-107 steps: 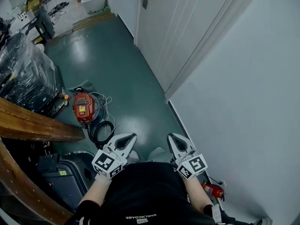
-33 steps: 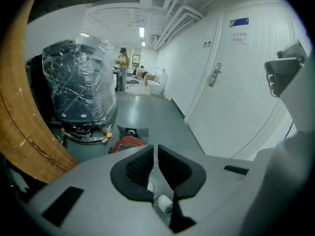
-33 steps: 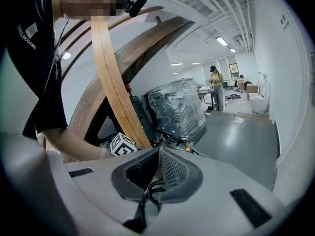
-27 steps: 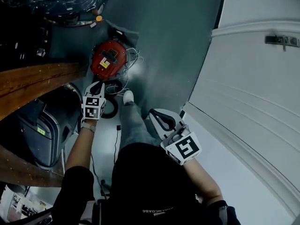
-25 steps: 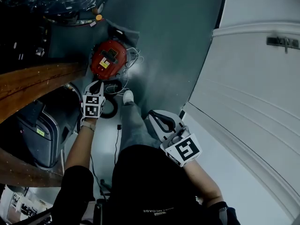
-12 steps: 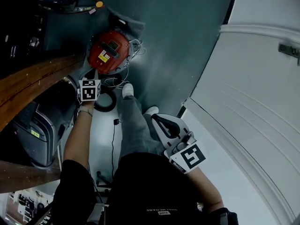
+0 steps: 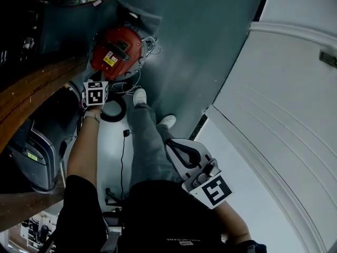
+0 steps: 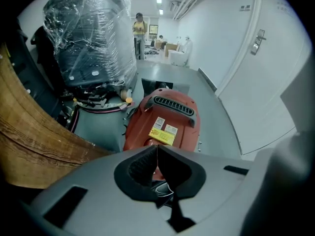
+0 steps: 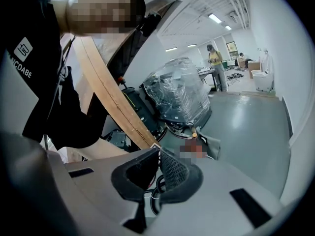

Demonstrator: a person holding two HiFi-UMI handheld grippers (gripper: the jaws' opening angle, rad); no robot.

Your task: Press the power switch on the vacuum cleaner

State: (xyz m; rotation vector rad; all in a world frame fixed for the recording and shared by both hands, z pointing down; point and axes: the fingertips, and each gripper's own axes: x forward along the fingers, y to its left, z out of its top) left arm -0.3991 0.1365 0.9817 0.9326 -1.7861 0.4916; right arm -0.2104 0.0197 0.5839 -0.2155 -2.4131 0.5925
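In the last half second the left gripper, jaws pressed together on nothing, has closed in on the red canister vacuum cleaner on the floor, so the press looks imminent, while the right gripper, likewise closed and empty, hangs back

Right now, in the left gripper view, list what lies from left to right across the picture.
wooden board → plastic-wrapped machine → red vacuum cleaner → white door
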